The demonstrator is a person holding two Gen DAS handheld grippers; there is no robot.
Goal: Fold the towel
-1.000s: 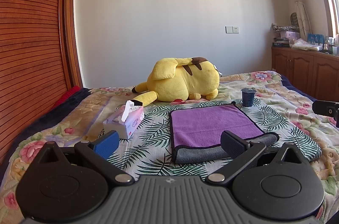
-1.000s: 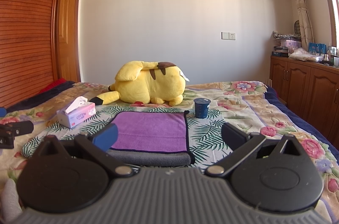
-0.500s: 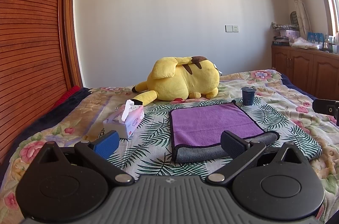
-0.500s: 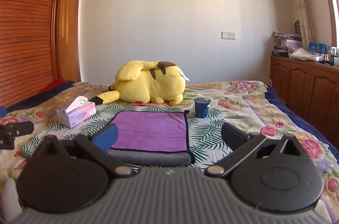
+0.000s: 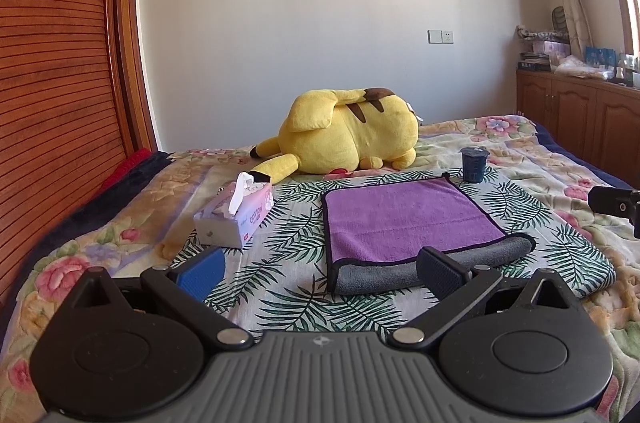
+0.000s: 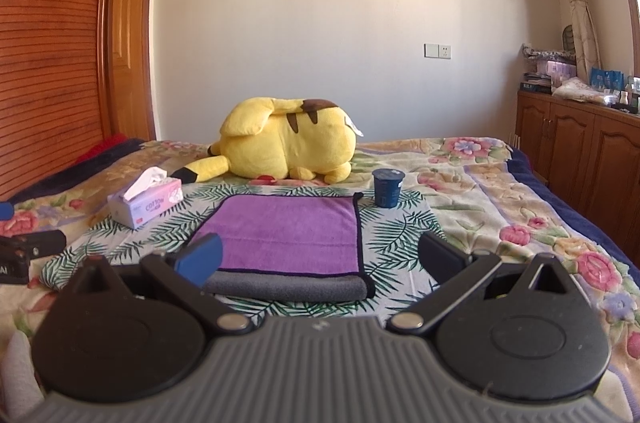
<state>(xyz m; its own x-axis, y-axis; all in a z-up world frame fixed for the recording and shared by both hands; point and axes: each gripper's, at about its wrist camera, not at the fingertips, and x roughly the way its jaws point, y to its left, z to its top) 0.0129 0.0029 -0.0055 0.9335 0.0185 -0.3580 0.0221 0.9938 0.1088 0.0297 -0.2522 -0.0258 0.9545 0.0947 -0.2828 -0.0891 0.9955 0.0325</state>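
Note:
A purple towel with a grey underside lies flat on the bed, its near edge rolled over to show a grey strip. It also shows in the right wrist view. My left gripper is open and empty, just short of the towel's near left corner. My right gripper is open and empty, just short of the towel's near right part. Each gripper's body shows at the edge of the other's view.
A yellow plush toy lies behind the towel. A tissue box stands to the left, a dark blue cup at the far right corner. The floral bedspread spreads around. Wooden cabinets stand on the right.

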